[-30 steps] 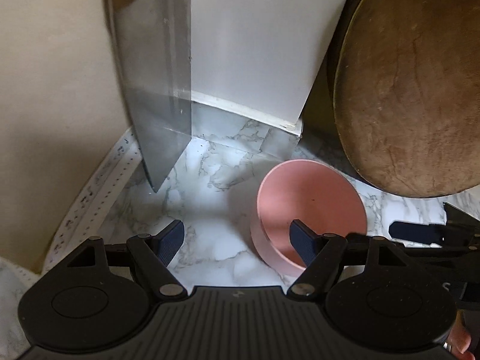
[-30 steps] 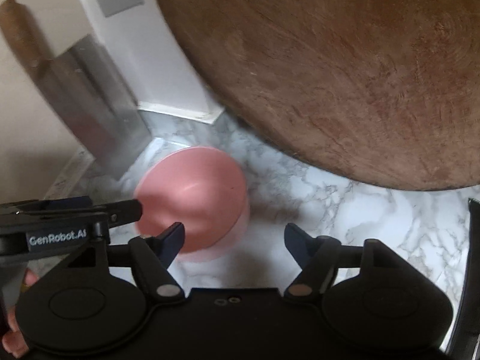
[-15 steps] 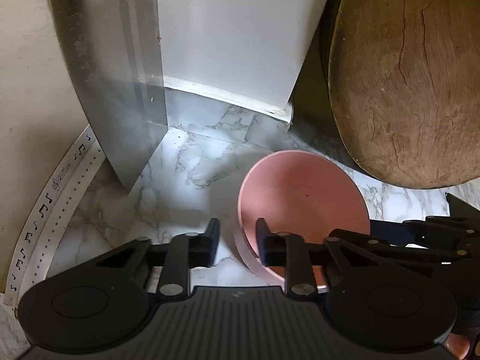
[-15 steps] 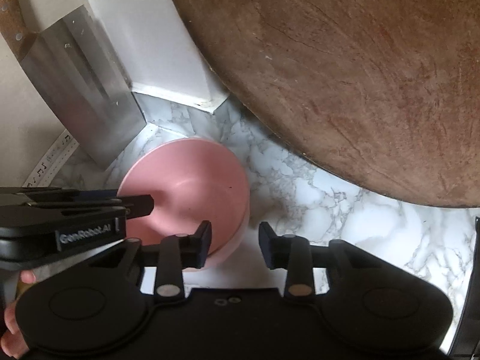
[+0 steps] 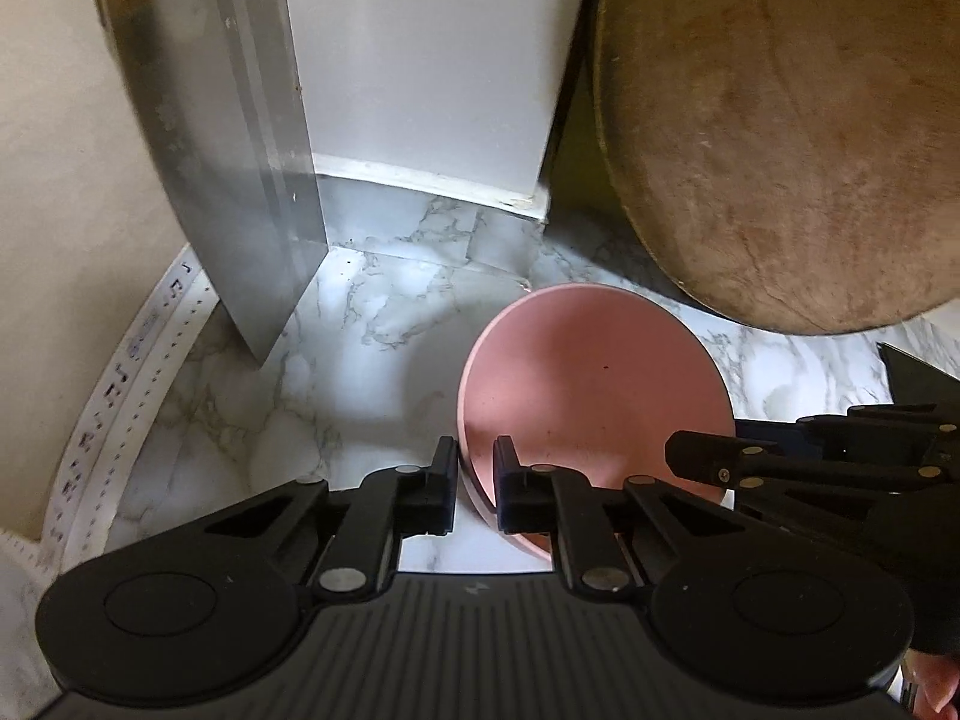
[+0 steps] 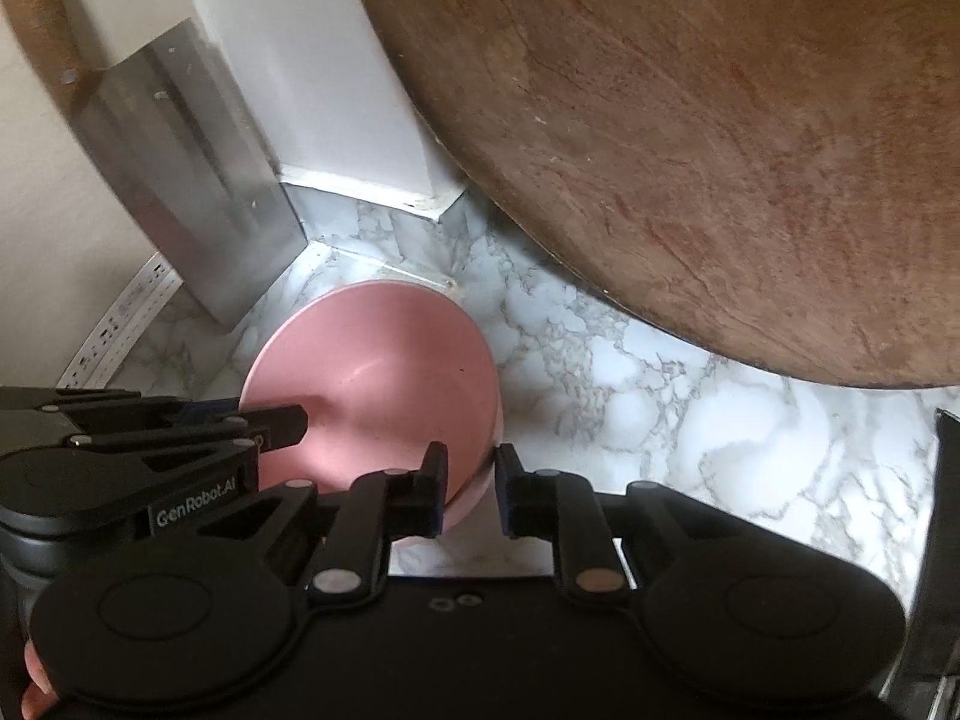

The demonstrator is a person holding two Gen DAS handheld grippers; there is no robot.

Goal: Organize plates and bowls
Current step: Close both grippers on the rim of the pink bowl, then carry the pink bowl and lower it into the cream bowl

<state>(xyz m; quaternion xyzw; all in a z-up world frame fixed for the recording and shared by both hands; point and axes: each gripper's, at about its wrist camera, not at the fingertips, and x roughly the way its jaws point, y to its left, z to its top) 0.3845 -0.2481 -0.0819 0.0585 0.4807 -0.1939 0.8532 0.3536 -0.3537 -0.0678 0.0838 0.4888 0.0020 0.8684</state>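
Compared with a second ago, when both sets of jaws were spread wide, each claw has now pinched onto the rim of the pink bowl (image 5: 600, 396). The left gripper (image 5: 475, 480) has come down to a firm clamp on the bowl's left edge, one finger inside and one outside. The right gripper (image 6: 471, 483) is on the opposite edge, its jaws closing with the rim between them and the pads already on it.

That bowl sits on a white marble-pattern counter (image 6: 690, 420), tucked into a corner by a white wall (image 5: 420, 60). Along the left edge of the counter runs a strip of white tape (image 5: 114, 396) printed with little notes.

Count: one bowl, one steel cleaver (image 5: 234, 168) leaning blade-down by the corner, one round wooden chopping board (image 6: 690, 132) propped up at the right, two grippers.
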